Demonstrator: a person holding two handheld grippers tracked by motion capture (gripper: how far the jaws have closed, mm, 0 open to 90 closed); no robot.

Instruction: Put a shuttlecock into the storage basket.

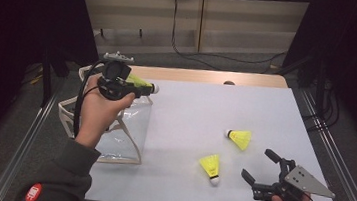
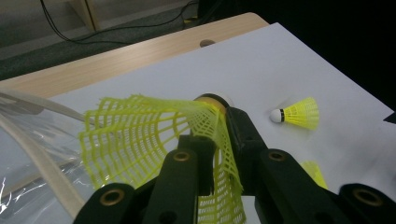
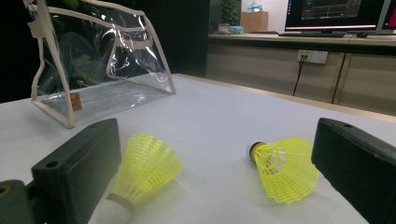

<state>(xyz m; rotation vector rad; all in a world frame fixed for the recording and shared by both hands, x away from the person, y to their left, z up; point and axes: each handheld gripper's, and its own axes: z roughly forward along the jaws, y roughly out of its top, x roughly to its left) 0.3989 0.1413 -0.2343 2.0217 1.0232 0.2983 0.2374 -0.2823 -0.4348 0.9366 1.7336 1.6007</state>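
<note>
Left hand-held gripper (image 1: 140, 87) clamps shuttlecock (image 1: 142, 83) above clear bag (image 1: 125, 135) | bag seemingly empty | right (image 1: 258, 165) agape, holding nothing

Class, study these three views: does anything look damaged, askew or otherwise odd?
Yes. The left gripper pinches a yellow shuttlecock by its mesh skirt, squashing the cone flat above the clear bag.

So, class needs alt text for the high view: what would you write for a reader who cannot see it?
The left tool holds a yellow shuttlecock above a clear bag on a white table. The right tool sits open near two more shuttlecocks.
</note>
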